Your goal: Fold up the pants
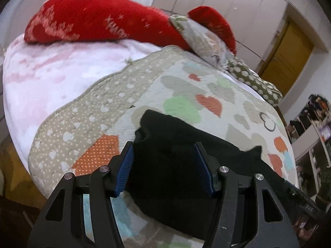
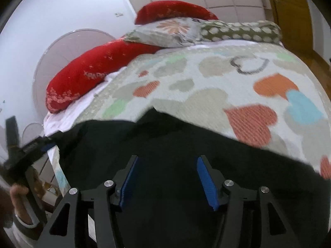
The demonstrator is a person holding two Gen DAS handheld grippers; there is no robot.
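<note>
Jaws on both grippers stand apart, pads clear of cloth as far as the frames show. Left gripper (image 1: pixel 163 165) hovers over the near-left end of the black pants (image 1: pixel 182 165); right gripper (image 2: pixel 166 180) sits over the broad dark middle (image 2: pixel 165 140), nothing pinched in either.

Pants lie on the near part of the heart-print quilt (image 1: pixel 186 86), close to the bed's front edge. Long axis runs across the bed, left to right, parallel to that edge. Which end is waist I can't tell: fabric is uniformly black and blurred. A small point of cloth (image 1: pixel 256 149) sticks up along the far edge.

Judgement: between folds, about to regrasp. To do it well: take both layers at an end, pinch at matching depth on near and far edges, lift just clear, carry along the long axis, lay edge on edge. Flatten the raised point first or it gets creased in.

Beyond: pink blanket (image 1: pixel 51 78), red pillow (image 1: pixel 93 20), floral pillow (image 2: pixel 165 31), wardrobe doors.
</note>
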